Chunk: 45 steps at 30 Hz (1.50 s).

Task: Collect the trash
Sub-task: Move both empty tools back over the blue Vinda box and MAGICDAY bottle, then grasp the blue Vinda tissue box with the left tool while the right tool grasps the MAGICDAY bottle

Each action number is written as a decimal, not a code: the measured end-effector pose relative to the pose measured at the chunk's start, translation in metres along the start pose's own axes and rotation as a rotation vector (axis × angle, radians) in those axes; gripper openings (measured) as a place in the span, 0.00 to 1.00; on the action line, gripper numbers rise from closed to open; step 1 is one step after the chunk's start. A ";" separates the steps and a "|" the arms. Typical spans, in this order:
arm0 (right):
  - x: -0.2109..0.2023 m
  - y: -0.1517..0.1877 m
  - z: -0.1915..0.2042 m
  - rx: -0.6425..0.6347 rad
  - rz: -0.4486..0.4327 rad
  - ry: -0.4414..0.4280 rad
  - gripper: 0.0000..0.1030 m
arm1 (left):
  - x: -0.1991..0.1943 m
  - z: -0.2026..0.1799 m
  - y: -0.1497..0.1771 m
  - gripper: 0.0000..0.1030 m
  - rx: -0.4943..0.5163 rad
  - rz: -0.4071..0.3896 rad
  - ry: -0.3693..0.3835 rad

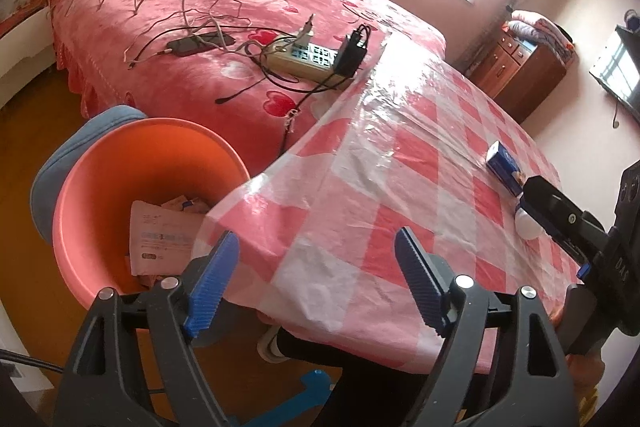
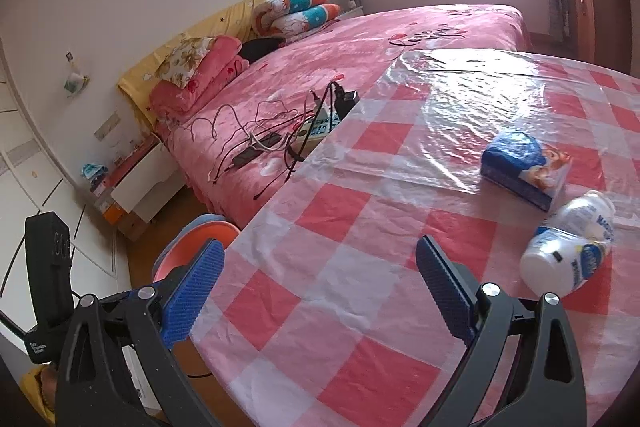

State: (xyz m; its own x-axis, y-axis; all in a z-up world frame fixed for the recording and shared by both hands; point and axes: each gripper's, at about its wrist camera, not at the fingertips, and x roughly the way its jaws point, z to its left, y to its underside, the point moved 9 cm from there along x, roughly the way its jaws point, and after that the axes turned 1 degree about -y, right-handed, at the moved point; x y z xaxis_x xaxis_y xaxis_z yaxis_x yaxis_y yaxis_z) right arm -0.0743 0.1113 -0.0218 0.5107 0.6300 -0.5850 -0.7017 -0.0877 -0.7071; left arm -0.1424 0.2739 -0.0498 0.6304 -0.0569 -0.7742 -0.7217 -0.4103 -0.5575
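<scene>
**Bin part filled; two items of trash remain on the table**

Left to right. The round orange plastic bin (image 1: 120, 187) stands on the floor at about 9 o'clock of the table corner, close beside its edge. It holds a white printed paper sheet (image 1: 160, 235) and smaller scraps beneath; what those scraps are cannot be told from this view.

The left gripper (image 1: 316, 283) has its blue ribbed tongs spread wide, nothing between them, and sits above the near edge of the pink-and-white checked plastic tablecloth (image 1: 400, 155).

The right gripper (image 2: 320, 291) is likewise spread and empty over the cloth. At its 2 o'clock lies the crumpled blue-and-white cardboard box (image 2: 524, 171); nearer, at 3 o'clock, the crushed white plastic bottle with blue label (image 2: 568, 247) lies on its side, just beside the box.

Judgement: the step in hand is the approach to the next piece. The bottle is nearest the right gripper; the next move calls for swinging right, straddling its crushed body, closing, then carrying it across to the bin.
</scene>
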 end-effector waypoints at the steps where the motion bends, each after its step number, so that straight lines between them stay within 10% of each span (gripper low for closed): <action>1: -0.001 0.000 -0.002 0.003 -0.002 0.001 0.93 | 0.000 -0.002 0.001 0.79 0.004 0.002 0.000; 45: -0.070 0.001 -0.140 0.215 -0.052 0.091 0.93 | 0.029 -0.140 0.030 0.79 0.247 0.087 0.044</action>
State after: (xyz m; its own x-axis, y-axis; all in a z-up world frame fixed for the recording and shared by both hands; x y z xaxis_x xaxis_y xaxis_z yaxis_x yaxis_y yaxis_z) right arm -0.0410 -0.0409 -0.0373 0.5847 0.5565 -0.5902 -0.7580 0.1156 -0.6419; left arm -0.1055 0.1321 -0.0471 0.5710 -0.1240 -0.8115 -0.8181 -0.1679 -0.5500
